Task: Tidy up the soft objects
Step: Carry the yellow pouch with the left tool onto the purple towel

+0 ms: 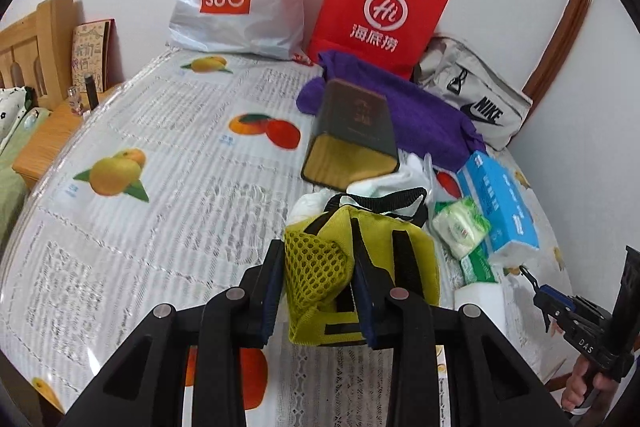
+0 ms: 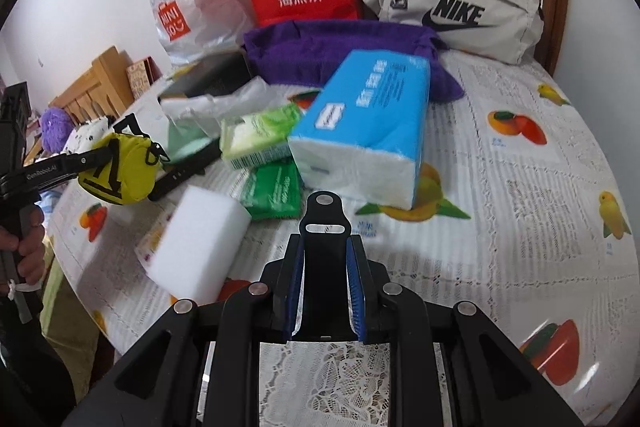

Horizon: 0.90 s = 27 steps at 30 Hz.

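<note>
Holding the yellow-green pouch (image 1: 352, 267): left tongs (image 1: 316, 291) clamped on its mesh side, pouch lifted off the tabletop (image 1: 160, 155), directly ahead at 12 o'clock. Right tongs (image 2: 326, 291) narrow, nothing between the pads. From the right tongs, white sponge (image 2: 200, 243) lies nearest at 10 o'clock, blue tissue pack (image 2: 360, 131) at 12 with long axis running away toward 1. Clutter fills the 12–2 sector of the left view; open room at 9–11. Judgement: set pouch down leftward, clear of the near edge
</note>
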{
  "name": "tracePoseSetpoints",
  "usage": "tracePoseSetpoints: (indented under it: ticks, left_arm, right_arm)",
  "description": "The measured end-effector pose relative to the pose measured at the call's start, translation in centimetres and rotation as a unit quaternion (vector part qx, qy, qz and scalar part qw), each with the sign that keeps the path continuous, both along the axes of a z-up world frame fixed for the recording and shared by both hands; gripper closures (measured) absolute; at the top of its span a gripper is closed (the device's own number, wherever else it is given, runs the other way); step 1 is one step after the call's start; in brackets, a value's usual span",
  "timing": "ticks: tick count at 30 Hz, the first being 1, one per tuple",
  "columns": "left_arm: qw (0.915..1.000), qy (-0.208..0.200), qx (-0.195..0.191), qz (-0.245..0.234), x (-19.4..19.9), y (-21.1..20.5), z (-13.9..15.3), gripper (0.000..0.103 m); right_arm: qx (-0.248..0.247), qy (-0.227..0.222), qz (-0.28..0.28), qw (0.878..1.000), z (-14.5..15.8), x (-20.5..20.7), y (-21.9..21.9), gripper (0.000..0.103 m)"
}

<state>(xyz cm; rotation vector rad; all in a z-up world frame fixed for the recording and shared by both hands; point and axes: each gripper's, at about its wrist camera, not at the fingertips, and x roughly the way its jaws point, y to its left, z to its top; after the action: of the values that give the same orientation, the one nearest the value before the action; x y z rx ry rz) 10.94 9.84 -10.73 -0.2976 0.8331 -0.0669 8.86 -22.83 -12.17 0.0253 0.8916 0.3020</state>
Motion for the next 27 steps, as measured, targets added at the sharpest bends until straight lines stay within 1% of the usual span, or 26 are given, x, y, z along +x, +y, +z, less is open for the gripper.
tracePoseSetpoints:
  ticks: [5,11,17,19,22,27]
  left_arm:
    - [0.9999,-0.011,0.001,0.001,0.6,0.1,1.6,0.073]
    - [0.9998,-0.019,0.003,0.008,1.9,0.6,3.3,0.073]
    - [0.9997,-0.021,0.007,0.013,4.5,1.2,4.7,0.073]
    - [0.9996,-0.023,0.012,0.012,5.7,1.2,5.1,0.073]
    - [0.9996,-0.021,0.010,0.014,7.4,1.1,5.5,0.073]
    - [0.9997,-0.017,0.015,0.005,10.8,0.7,6.2,0.073]
  right_arm:
    - [0.011,-0.015,0.004,1.000,1.9,0.0,0.0,0.081]
    - [0.010,-0.033,0.000,0.999,3.9,1.2,-0.4,0.081]
    - [0.009,-0.047,-0.004,0.999,5.8,4.4,-1.2,0.081]
    - [0.010,-0.051,-0.006,0.999,6.1,5.7,-1.3,0.081]
    - [0.011,-0.057,-0.009,0.998,6.6,7.6,-1.3,0.081]
    - [0.012,-0.061,-0.014,0.998,7.3,10.8,-1.5,0.081]
